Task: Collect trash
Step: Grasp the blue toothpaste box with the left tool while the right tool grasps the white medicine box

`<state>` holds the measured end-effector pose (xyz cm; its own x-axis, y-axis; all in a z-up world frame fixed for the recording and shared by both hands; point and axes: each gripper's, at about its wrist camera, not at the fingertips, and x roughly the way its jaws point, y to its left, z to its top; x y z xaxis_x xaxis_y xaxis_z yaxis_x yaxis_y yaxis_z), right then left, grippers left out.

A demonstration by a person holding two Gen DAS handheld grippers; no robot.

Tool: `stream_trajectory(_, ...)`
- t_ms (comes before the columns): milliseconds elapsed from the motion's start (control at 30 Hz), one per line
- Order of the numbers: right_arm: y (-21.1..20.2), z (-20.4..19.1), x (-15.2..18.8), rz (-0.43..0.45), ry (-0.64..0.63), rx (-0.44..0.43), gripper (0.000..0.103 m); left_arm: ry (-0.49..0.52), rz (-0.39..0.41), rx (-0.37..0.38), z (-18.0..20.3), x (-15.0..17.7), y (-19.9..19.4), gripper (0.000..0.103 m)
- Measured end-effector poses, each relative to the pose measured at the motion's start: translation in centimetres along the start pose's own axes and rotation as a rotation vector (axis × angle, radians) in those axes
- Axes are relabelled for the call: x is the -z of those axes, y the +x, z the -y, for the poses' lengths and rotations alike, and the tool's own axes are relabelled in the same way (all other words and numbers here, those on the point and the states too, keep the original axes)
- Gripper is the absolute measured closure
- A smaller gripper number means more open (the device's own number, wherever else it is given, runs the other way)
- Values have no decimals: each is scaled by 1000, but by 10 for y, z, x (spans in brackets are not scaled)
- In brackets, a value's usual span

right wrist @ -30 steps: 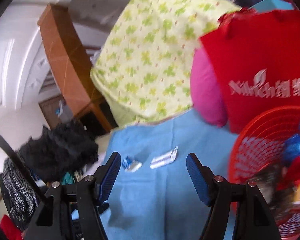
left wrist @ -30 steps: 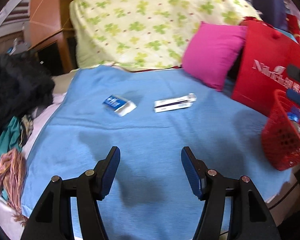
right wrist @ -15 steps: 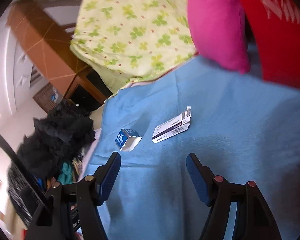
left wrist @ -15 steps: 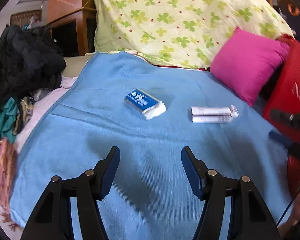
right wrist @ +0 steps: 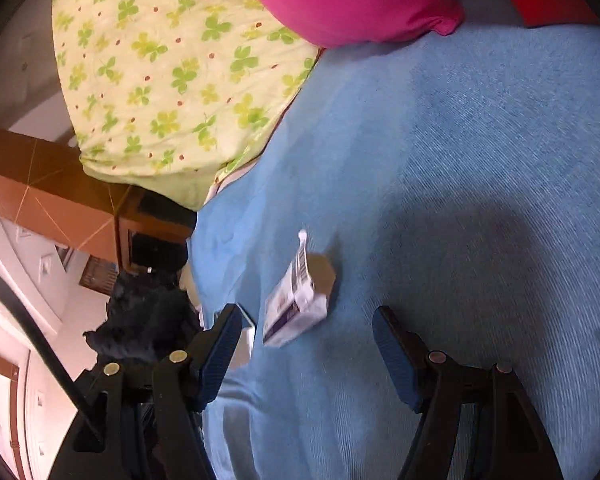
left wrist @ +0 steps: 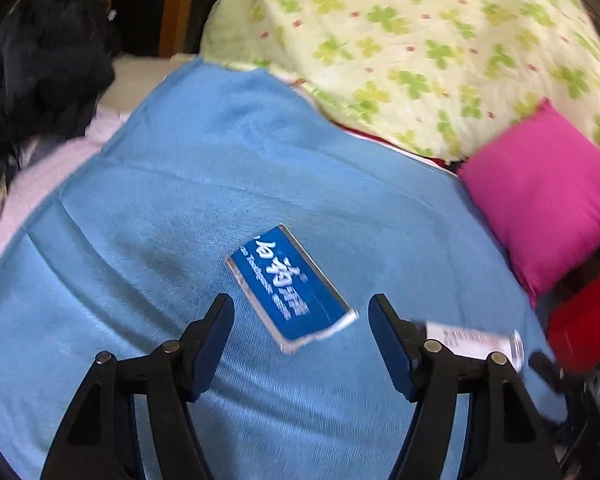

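Blue blanket [left wrist: 180, 184]: blue box [left wrist: 290, 288] lies diagonal just ahead of left gripper [left wrist: 300, 344], jaws opening, empty; white carton [right wrist: 296, 300] beside it, before wide, empty right gripper [right wrist: 306, 350]

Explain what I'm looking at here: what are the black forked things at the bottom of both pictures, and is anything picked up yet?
Those are hand-held tongs, one in each of a person's hands, each with a camera looking forward along its two blue-padded fingers. One picture is from the left tongs, the other from the right tongs. Both look down at a blue blanket on a bed, with a clover-print quilt and a pink cushion behind it. Two bits of trash lie on the blanket: a blue box ahead of the left tongs, which are just opening, and a white box ahead of the right tongs. Nothing is held yet; both pairs are empty.
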<state>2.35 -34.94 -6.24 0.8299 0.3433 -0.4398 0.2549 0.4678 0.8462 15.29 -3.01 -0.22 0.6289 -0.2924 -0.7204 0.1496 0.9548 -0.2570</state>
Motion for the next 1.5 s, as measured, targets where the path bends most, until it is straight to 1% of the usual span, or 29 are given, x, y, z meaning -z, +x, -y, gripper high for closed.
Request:
stream_trajectory(67,6,-4,-2,-7,-6,8,31,-57,-58,-3,-2,-8,16,33)
stream_trajectory(133,12,-7,-2,-11,-16,29,31,-110,-78,8,-2,-11,25,33)
stream_trajectory(200,15,-11,-1,-8,-34,49,31,-119,-94,-19,1,-14,33,33)
stream_trajectory(333,19,-16,0,-5,-46,72,31,-138,-103,-46,7,-15,42,33)
stream_trajectory(433,22,-17,-1,4,-44,83,35,-138,-115,-78,7,-13,45,33)
stream_trajectory(500,23,-16,-1,15,-42,86,41,-165,-119,-69,0,-12,43,33)
stream_trajectory(567,26,-12,-2,6,-30,81,66,-175,-120,-69,-8,-13,40,33)
stream_trajectory(600,28,-9,-2,-5,-18,73,67,-180,-118,-74,-12,-13,38,33)
stream_trajectory(633,29,-7,-1,-5,-7,66,71,-184,-119,-79,-16,-14,38,33)
stream_trajectory(667,29,-6,0,6,-8,66,72,-190,-122,-85,-20,-14,36,33)
stream_trajectory(800,25,-16,3,31,-45,72,72,-209,-126,-87,-29,-14,33,33)
stream_trajectory(933,15,-32,9,64,-110,84,72,-229,-133,-44,-27,-17,35,33)
stream_trajectory(1033,11,-39,13,81,-141,90,72,-228,-125,-37,-21,-17,35,33)
stream_trajectory(1233,8,-50,19,86,-187,88,73,-212,-157,-19,-8,-11,48,33)
stream_trajectory(1367,8,-53,24,76,-210,90,73,-208,-181,9,0,-5,56,33)
stream_trajectory(1400,8,-53,25,75,-210,89,73,-218,-187,23,0,-2,58,35)
stream_trajectory(1433,7,-53,25,74,-211,88,73,-228,-186,35,-2,-1,59,41)
stream_trajectory(1500,2,-53,24,79,-211,84,73,-240,-177,51,-4,1,59,41)
